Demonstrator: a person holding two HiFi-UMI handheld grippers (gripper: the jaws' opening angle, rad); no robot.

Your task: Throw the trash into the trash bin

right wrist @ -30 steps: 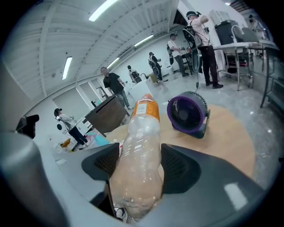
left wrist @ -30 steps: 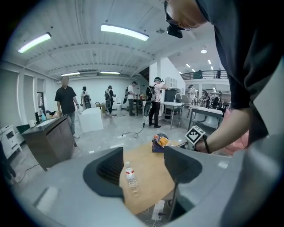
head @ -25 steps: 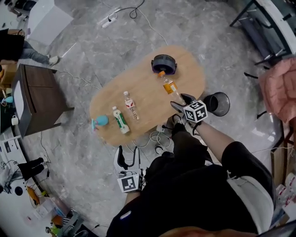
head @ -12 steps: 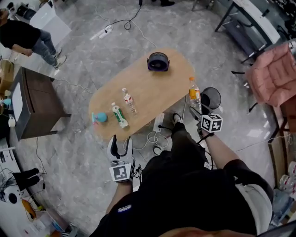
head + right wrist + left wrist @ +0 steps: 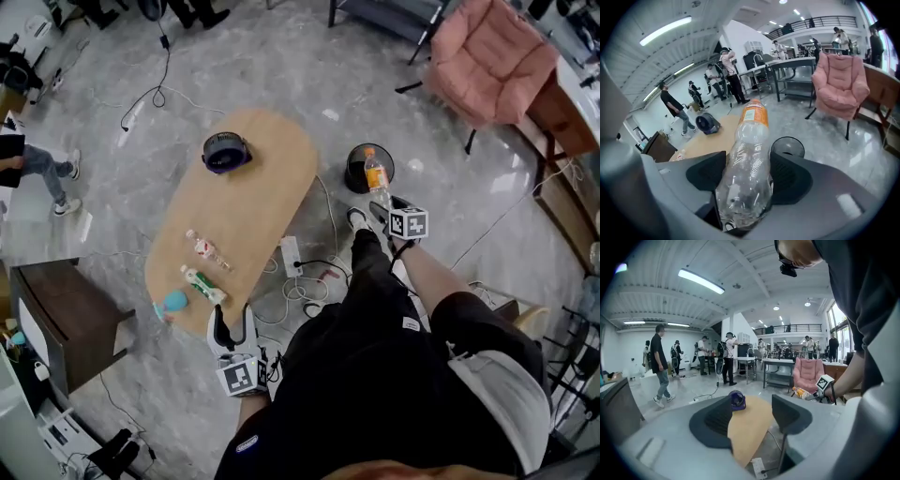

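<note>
Bottle (image 5: 750,136) clamped in right gripper (image 5: 747,176) — neck toward trash bin (image 5: 356,165); left gripper (image 5: 752,416) jaws apart.

Even indoor light is filling the room, coming from long ceiling strips (image 5: 701,281) that are glaring white in both gripper views, with daylight adding through windows (image 5: 833,317) at the right. The polished grey floor (image 5: 511,183) is throwing back pale patches of sheen, and shadows are lying soft. Both gripper views are bending straight lines into curves and darkening to black at the corners. The grey body of the left gripper (image 5: 752,414) is blurring close to the lens, as is the base of the bottle (image 5: 747,154).
</note>
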